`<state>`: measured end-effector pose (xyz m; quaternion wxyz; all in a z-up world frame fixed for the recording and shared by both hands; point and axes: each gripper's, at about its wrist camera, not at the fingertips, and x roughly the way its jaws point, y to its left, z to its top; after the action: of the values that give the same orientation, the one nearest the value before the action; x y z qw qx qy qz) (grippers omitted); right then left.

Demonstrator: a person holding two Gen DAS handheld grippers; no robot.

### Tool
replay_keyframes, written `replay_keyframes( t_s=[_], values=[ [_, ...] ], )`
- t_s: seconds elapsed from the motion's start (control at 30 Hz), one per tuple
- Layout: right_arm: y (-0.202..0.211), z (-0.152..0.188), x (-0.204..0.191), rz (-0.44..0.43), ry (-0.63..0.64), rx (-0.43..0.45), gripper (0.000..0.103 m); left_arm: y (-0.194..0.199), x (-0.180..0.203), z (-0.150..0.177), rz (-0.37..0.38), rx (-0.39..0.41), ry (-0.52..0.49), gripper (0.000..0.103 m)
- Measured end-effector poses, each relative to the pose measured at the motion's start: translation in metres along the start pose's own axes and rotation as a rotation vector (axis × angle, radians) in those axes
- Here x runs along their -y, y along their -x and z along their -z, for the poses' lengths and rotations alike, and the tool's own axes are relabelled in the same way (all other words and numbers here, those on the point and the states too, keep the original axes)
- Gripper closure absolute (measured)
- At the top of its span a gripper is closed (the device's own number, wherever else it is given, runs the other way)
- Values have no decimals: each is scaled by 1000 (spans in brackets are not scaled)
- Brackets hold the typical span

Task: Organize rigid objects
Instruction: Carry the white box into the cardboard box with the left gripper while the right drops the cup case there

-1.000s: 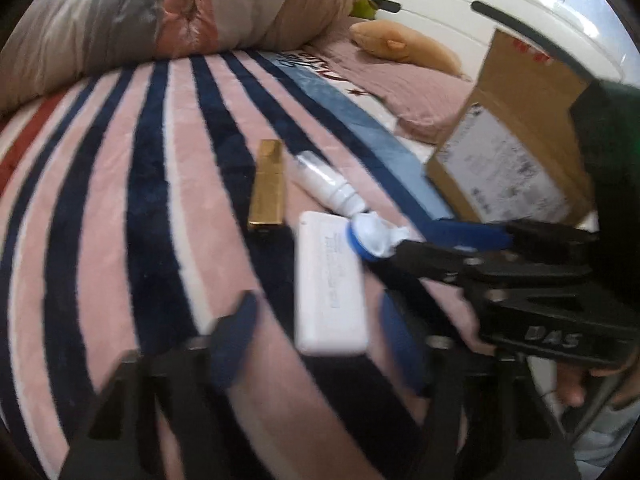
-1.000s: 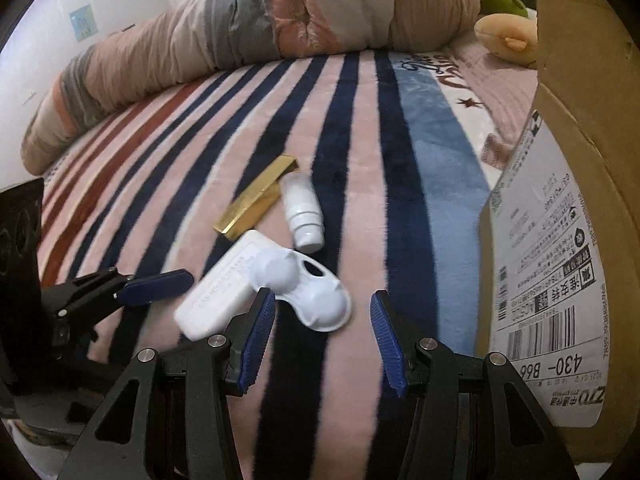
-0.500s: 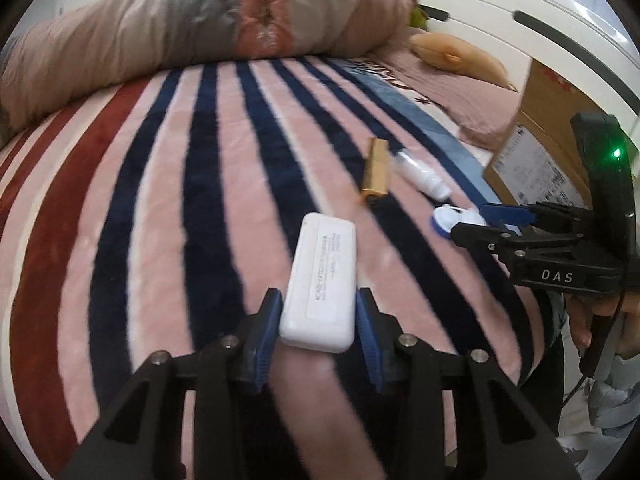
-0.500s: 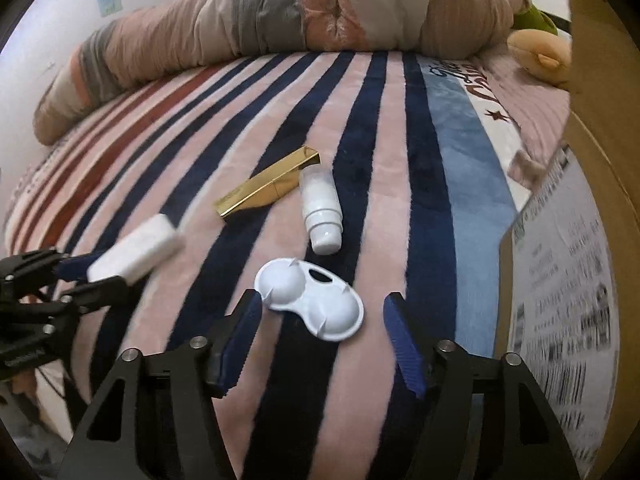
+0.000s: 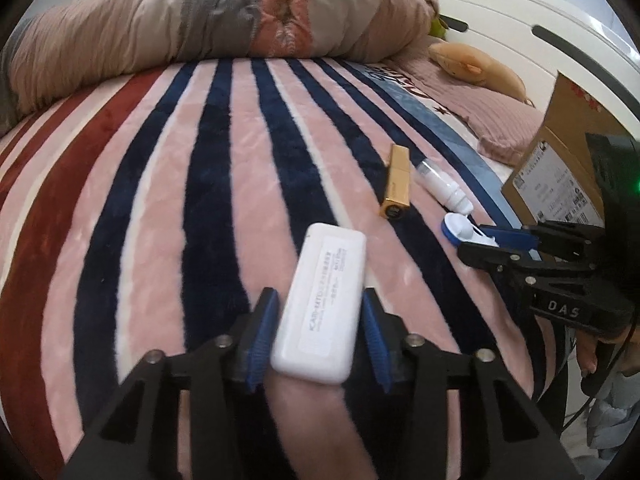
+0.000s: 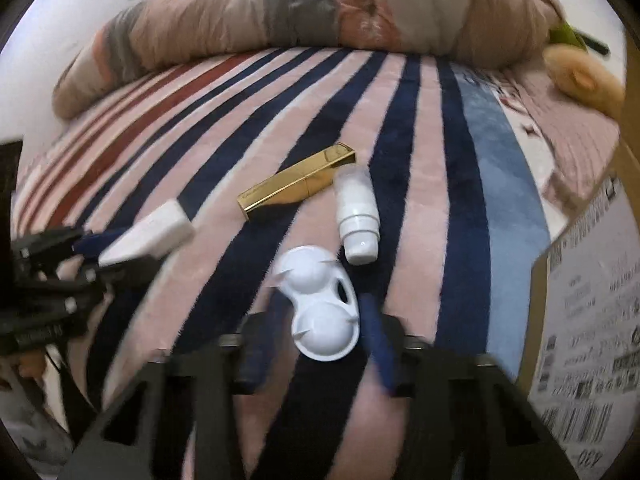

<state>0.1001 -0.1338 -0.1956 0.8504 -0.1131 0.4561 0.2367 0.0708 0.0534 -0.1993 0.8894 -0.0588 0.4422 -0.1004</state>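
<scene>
White plastic makes up three of the four small things in view: one flat case (image 5: 320, 308), one double-cup lens case (image 6: 323, 307) and one small bottle (image 6: 359, 220); the fourth is one gold bar-shaped tube (image 6: 298, 187). The flat case is held in the left tool (image 5: 318, 340), whose blue pads are pressed on its two long sides near its near end, so that the labelled face is turned up above the blanket. The lens case is seen between the fingers of the right tool (image 6: 320, 344); its jaws have just been closing and are drawn in narrow on the case's lower cup, though that view is blurred and contact on the left side cannot be told for certain. The bottle is laid just beyond the lens case, its cap end pointed toward it, and the gold tube is laid beside the bottle, its far end touching or nearly touching the bottle's base. All of this is set on one bed covered by a striped blanket (image 5: 160, 200) in pink, navy and red. One rolled quilt (image 5: 240, 12) is laid across the far end, one cardboard box (image 6: 592, 280) with a shipping label is stood at the right, and one tan plush toy (image 5: 476, 64) is seen on a pink pillow (image 5: 500, 120).
</scene>
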Motion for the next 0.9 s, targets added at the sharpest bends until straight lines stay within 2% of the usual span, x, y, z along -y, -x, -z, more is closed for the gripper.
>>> replay_keyframes(
  t_s=[0.07, 0.17, 0.37, 0.43, 0.6, 0.7, 0.77, 0.83, 0.9],
  values=[
    [5, 0, -5, 13, 22, 11, 76, 4, -2, 0, 3, -6, -1, 71],
    [21, -3, -10, -16, 21, 42, 76, 16, -4, -2, 35, 9, 15, 71],
    [92, -17, -30, -91, 48, 188, 76, 76, 15, -26, 56, 123, -43, 71],
    [122, -21, -32, -86, 61, 250, 76, 95, 28, -38, 67, 162, -84, 71],
    [193, -22, -1, 7, 32, 382, 76, 130, 79, -79, 140, 231, -201, 71],
    [226, -11, 37, 118, -27, 421, 76, 137, 126, -106, 226, 241, -298, 71],
    [237, -3, 59, 171, -66, 414, 76, 137, 154, -119, 274, 234, -351, 71],
    [238, 5, 88, 243, -109, 371, 76, 131, 189, -132, 313, 210, -408, 71],
    [231, 13, 110, 301, -132, 326, 76, 123, 217, -141, 322, 188, -454, 71]
  ],
)
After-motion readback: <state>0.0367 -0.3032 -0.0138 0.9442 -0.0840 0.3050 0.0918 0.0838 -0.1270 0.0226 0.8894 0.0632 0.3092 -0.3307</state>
